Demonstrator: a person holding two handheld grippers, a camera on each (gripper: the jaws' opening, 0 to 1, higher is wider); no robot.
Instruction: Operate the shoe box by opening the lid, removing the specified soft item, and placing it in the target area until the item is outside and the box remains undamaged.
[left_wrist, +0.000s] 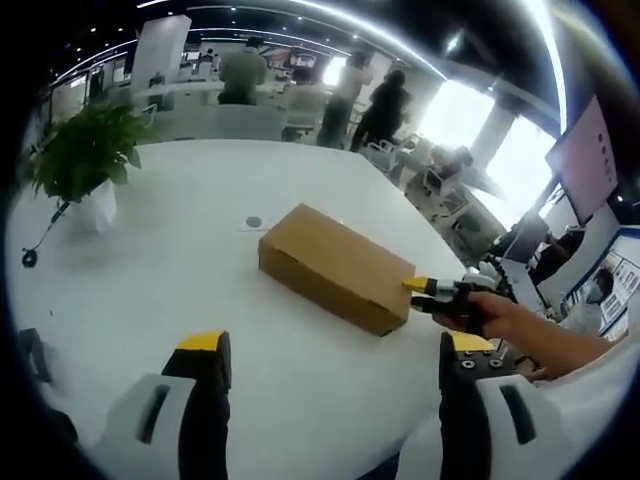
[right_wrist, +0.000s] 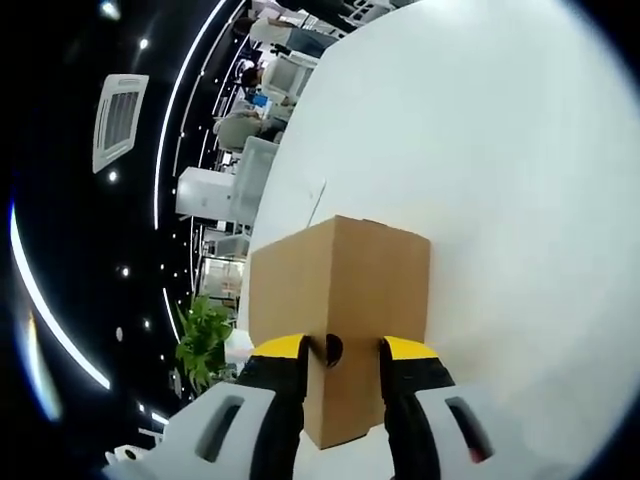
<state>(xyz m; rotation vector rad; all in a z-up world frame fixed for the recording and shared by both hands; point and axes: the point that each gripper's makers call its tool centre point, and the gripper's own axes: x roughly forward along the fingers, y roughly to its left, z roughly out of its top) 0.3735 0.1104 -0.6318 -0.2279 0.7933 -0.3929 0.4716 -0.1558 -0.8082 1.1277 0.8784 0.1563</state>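
Note:
A closed brown cardboard shoe box (left_wrist: 335, 265) lies flat on the white table (left_wrist: 150, 290), a little right of the middle. My left gripper (left_wrist: 335, 345) hovers short of it, open wide with nothing between its fingers. My right gripper (left_wrist: 420, 292), held in a person's hand, reaches in from the right to the box's near end at its top edge. In the right gripper view the shoe box (right_wrist: 340, 290) is very close, and my right gripper (right_wrist: 342, 348) has a yellow fingertip (right_wrist: 280, 347) pressed on each side of the end, flanking a round hole (right_wrist: 333, 349).
A potted green plant (left_wrist: 85, 150) in a white pot stands at the table's far left, with a thin cable beside it. A small dark disc (left_wrist: 253, 222) lies behind the box. Several people and chairs are beyond the far edge. The plant (right_wrist: 205, 340) also appears past the box.

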